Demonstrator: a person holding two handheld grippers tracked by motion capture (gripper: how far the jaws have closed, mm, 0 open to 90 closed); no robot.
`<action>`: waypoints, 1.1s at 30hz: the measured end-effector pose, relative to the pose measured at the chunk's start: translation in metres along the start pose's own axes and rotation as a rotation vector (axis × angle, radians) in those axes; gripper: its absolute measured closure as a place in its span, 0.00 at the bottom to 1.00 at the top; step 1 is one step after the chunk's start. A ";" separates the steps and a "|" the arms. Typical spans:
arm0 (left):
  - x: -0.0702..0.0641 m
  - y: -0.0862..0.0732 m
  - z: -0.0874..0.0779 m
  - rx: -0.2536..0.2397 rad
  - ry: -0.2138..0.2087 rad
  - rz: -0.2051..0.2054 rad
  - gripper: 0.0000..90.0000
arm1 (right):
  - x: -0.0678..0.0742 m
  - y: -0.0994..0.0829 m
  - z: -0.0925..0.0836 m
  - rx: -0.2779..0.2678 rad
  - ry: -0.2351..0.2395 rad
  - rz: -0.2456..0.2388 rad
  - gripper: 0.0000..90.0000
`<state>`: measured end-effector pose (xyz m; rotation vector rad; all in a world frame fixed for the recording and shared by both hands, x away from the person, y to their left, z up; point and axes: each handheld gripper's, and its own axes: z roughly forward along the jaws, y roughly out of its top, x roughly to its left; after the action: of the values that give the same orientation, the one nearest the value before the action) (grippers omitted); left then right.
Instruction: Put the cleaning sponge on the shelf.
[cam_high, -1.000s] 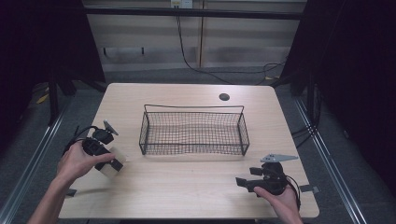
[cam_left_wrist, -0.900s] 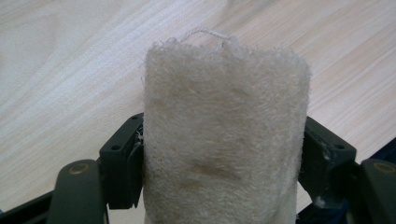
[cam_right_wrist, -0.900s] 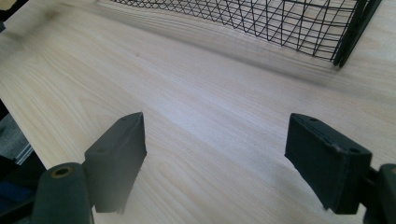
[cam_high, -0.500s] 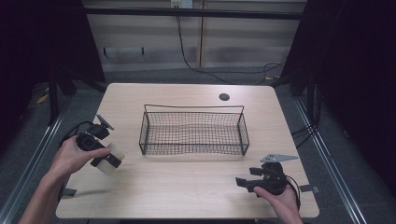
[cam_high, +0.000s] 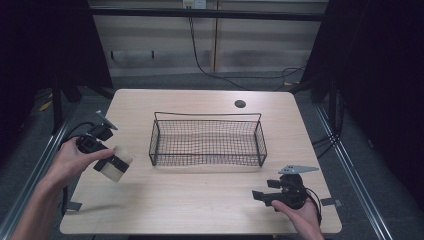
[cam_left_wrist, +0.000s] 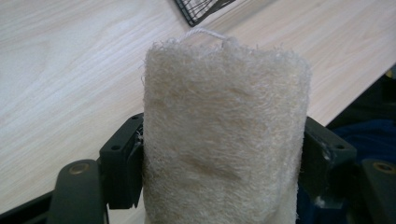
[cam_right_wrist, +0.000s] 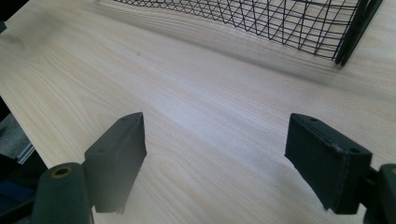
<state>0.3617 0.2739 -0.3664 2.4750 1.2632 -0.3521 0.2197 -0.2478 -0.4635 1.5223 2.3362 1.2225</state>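
At the left edge of the bench, we see a cream, fibrous, block-shaped loofah sponge (cam_high: 116, 163) raised clear of the pale wooden bench top (cam_high: 200, 200), clamped between the two black jaws of the left hand-held gripper (cam_high: 114, 163). In the left gripper view the sponge (cam_left_wrist: 224, 140) stands up between the jaws, which press into its two sides, and a thin loop of thread shows at its top end. We see the person's left hand (cam_high: 72, 162) wrapped around the body of that hand-held gripper, with a black cable trailing off towards the bench's left edge.

Just to the right of the sponge, near the middle of the bench, sits a black rectangular wire-mesh basket (cam_high: 207, 159), apart from the sponge. Beyond it, near the far edge, is a small dark round hole (cam_high: 240, 104) in the bench.

At the near right corner we find the right hand-held gripper (cam_high: 261, 195) resting low at the bench in the person's right hand (cam_high: 300, 215). In the right gripper view its jaws stand wide apart over bare wood with nothing between them, and the basket's corner (cam_right_wrist: 348, 42) lies ahead.
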 end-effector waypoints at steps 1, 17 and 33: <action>0.000 0.001 -0.001 -0.003 -0.005 -0.002 0.31 | 0.000 0.000 0.000 -0.001 0.000 0.000 0.22; -0.018 0.032 -0.016 -0.035 0.004 -0.038 0.31 | 0.000 0.000 0.000 0.000 0.003 0.002 0.22; -0.033 0.059 -0.017 -0.041 0.042 -0.136 0.31 | 0.000 0.000 0.000 0.000 0.007 0.001 0.22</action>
<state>0.3917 0.2243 -0.3274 2.3802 1.4461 -0.3065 0.2200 -0.2477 -0.4638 1.5223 2.3400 1.2302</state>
